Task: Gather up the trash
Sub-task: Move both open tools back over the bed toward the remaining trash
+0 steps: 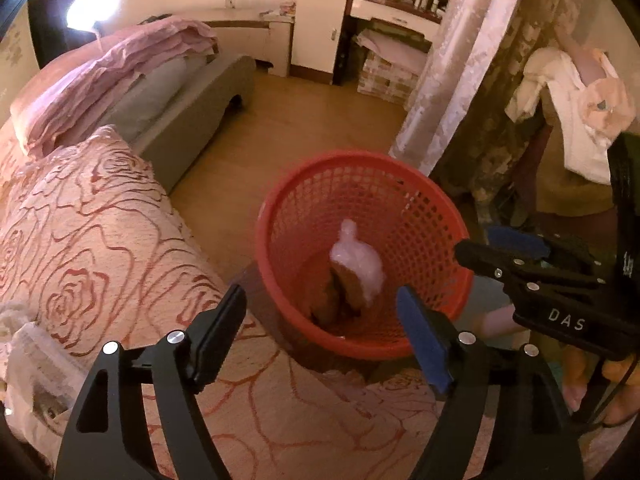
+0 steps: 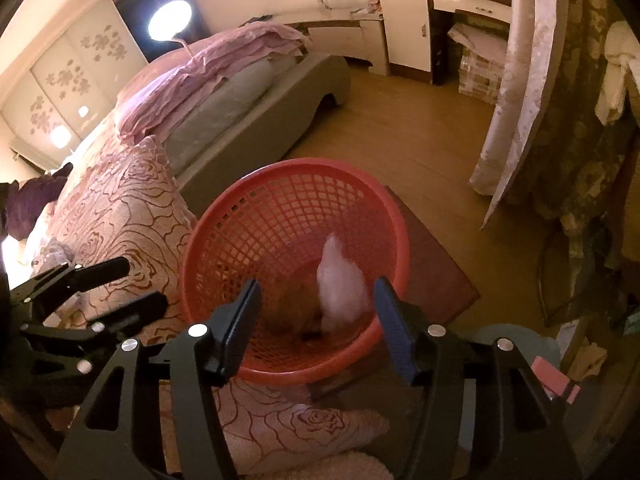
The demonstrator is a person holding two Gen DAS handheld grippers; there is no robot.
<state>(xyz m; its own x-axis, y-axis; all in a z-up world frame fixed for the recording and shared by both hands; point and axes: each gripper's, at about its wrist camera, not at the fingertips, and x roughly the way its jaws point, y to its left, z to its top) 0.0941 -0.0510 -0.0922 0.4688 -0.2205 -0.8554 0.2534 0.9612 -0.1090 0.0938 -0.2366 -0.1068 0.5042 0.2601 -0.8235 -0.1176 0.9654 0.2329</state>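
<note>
Trash, a white crumpled plastic bag (image 1: pixel 357 259) over brown scraps, lies inside the red mesh plastic basket (image 1: pixel 362 184); left gripper (image 1: pixel 320 334) and right gripper (image 2: pixel 316 320) hover above, fingers wide apart and empty, so the drop looks done; next comes seeking more litter

Both wrist cams look down, close, into shared red basket (image 1: pixel 362 184) (image 2: pixel 296 192).
</note>
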